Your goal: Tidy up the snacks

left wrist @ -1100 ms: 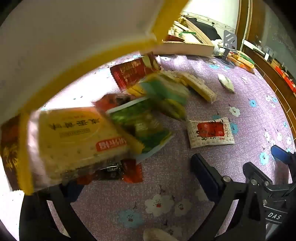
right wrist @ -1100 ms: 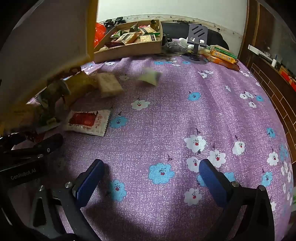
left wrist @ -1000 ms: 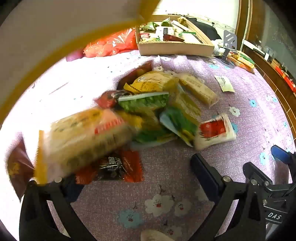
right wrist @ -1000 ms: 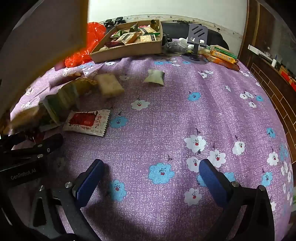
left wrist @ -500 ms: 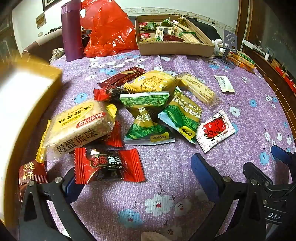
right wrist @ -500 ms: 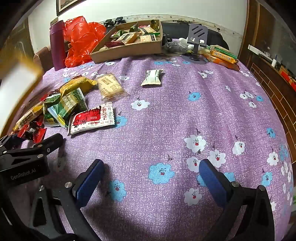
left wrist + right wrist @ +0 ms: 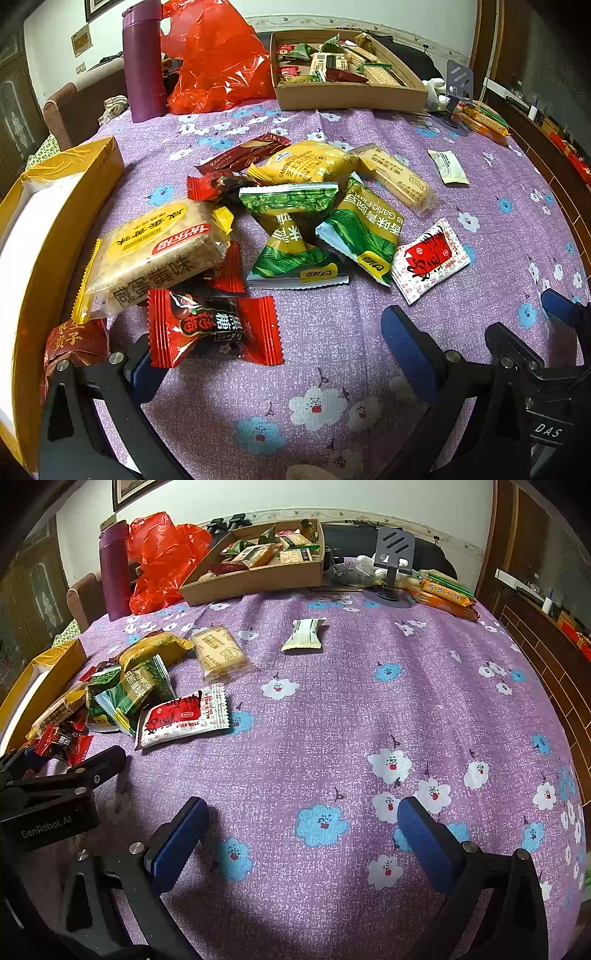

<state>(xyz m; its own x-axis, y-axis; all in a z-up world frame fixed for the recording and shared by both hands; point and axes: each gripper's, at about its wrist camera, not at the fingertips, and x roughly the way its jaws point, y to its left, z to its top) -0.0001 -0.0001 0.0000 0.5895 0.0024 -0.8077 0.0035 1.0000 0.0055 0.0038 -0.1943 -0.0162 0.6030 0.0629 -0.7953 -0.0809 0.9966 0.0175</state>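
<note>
A heap of snack packets lies on the purple flowered cloth. Nearest my left gripper (image 7: 273, 350) is a red candy packet (image 7: 212, 326), its edge over the left fingertip. Behind it lie a big yellow cake packet (image 7: 162, 247), two green pea packets (image 7: 295, 236), a white-and-red sachet (image 7: 430, 260), a yellow sandwich packet (image 7: 306, 162) and a biscuit bar (image 7: 397, 179). An empty yellow box (image 7: 40, 236) stands at the left. My left gripper is open. My right gripper (image 7: 299, 834) is open over bare cloth, right of the heap (image 7: 129, 690). A lone white packet (image 7: 304, 635) lies farther back.
A cardboard tray (image 7: 347, 94) with several snacks stands at the back. Left of it are a red plastic bag (image 7: 218, 59) and a purple flask (image 7: 142, 59). A black phone stand (image 7: 393, 565) and orange packets (image 7: 445, 594) sit at the back right.
The yellow box was tipped overhead and the snacks tumbled out of it onto the cloth. It now rests upright at the left, and the packets lie still. Neither gripper has moved.
</note>
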